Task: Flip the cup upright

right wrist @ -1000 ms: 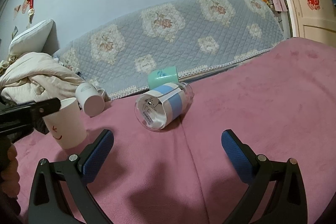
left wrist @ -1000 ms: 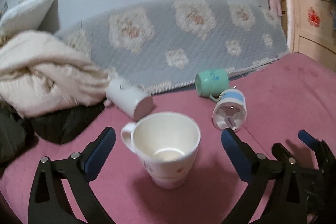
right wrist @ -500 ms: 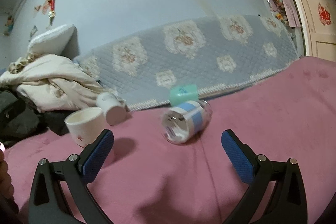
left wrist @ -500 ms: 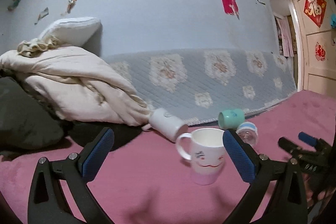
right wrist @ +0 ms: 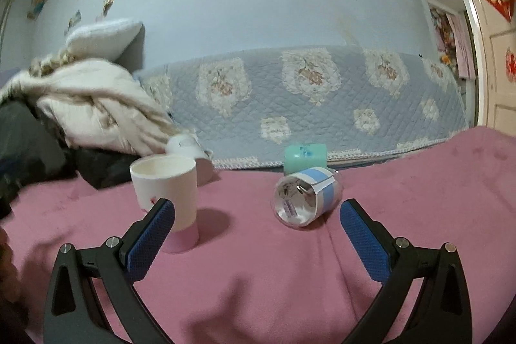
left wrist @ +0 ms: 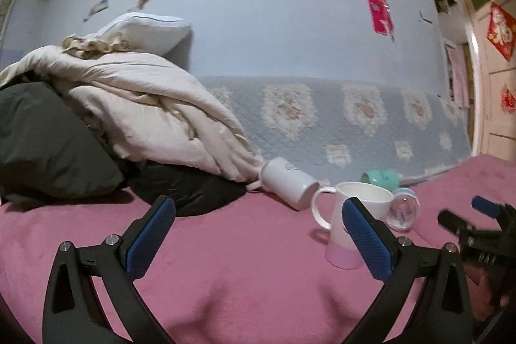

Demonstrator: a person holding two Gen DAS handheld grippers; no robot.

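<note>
A white mug with a pink base (left wrist: pixel 345 224) stands upright on the pink bed cover, partly behind my left gripper's right finger; it also shows in the right wrist view (right wrist: pixel 167 199). A plain white cup (left wrist: pixel 288 186) lies on its side behind it, as do a clear cup with a blue band (right wrist: pixel 306 197) and a green cup (right wrist: pixel 304 156). My left gripper (left wrist: pixel 258 234) is open and empty, to the left of the mug. My right gripper (right wrist: pixel 256 234) is open and empty, in front of the clear cup; it shows at the right of the left view (left wrist: pixel 477 221).
A heap of cream bedding (left wrist: pixel 135 105) and dark cloth (left wrist: pixel 48 144) lies at the left. A blue-grey quilted floral cover (right wrist: pixel 306 105) runs along the wall behind the cups. The pink cover (right wrist: pixel 258 279) spreads out in front.
My left gripper has drawn back and swung left from the upright mug, which now sits at its right finger. My right gripper has shifted a little, bringing the mug and clear cup closer.
</note>
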